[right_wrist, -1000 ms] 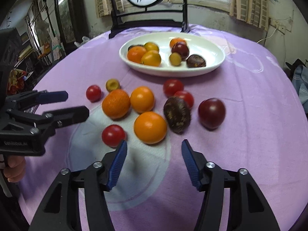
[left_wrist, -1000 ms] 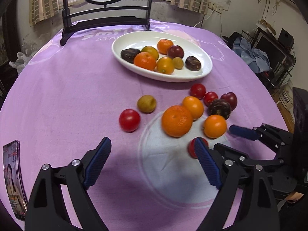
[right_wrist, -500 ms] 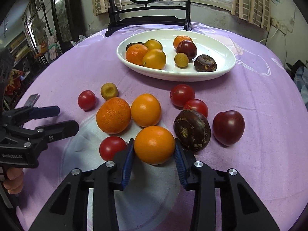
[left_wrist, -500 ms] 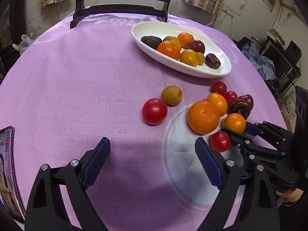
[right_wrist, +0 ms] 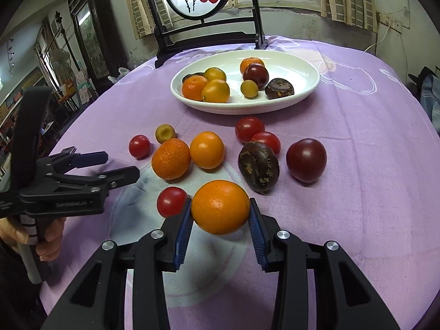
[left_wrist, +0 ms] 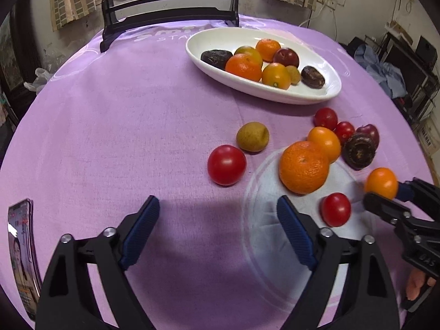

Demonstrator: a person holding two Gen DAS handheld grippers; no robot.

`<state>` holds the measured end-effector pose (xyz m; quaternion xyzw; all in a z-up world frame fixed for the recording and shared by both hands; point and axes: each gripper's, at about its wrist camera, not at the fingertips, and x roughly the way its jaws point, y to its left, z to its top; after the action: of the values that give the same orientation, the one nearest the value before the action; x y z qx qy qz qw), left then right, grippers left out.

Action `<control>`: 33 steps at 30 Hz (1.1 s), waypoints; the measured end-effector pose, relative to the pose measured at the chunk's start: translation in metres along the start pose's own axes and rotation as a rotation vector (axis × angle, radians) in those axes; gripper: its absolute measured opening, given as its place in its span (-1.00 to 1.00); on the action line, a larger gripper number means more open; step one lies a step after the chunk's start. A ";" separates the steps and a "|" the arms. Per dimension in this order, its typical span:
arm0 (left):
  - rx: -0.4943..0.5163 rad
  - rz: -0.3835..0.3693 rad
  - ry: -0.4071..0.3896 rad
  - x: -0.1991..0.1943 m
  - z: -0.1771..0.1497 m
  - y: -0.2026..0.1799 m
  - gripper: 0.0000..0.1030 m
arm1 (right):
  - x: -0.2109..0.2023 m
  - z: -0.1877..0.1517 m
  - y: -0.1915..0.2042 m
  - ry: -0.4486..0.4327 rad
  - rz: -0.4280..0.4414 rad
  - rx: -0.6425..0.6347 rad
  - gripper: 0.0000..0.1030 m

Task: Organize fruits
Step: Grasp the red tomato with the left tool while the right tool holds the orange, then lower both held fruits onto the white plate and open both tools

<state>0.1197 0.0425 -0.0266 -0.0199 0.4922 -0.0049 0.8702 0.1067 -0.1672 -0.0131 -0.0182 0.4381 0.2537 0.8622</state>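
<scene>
- The purple tablecloth carries the loose fruit.
- The white dish at the far side holds eight fruits.
- The left gripper hangs with jaws wide apart, holding nothing.
- The right gripper clamps the orange beside a red tomato.

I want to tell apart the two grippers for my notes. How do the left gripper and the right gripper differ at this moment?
The left gripper has its jaws wide open and holds nothing; the right gripper is closed on an orange. The left one faces bare purple tablecloth, while the right one has a red tomato beside it. Both have black frames with blue pads.
</scene>
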 end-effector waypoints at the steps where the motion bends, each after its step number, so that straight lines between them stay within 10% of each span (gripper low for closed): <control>1: 0.008 0.003 0.009 0.004 0.002 0.000 0.46 | -0.001 0.000 -0.001 -0.003 0.004 0.005 -0.22; 5: 0.018 0.035 0.011 0.012 0.013 0.000 0.35 | -0.001 -0.001 -0.005 -0.006 0.012 0.020 -0.22; 9: 0.019 0.023 -0.002 0.014 0.023 -0.002 -0.45 | 0.000 -0.001 -0.007 -0.002 0.014 0.020 -0.22; 23: 0.064 -0.056 -0.130 -0.061 0.027 -0.022 -0.45 | -0.041 0.012 -0.011 -0.149 0.015 0.057 -0.22; 33: 0.126 -0.069 -0.246 -0.084 0.089 -0.045 -0.45 | -0.055 0.073 0.000 -0.247 -0.035 -0.071 -0.23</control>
<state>0.1534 0.0028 0.0928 0.0172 0.3795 -0.0631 0.9229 0.1342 -0.1714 0.0742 -0.0251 0.3191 0.2541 0.9127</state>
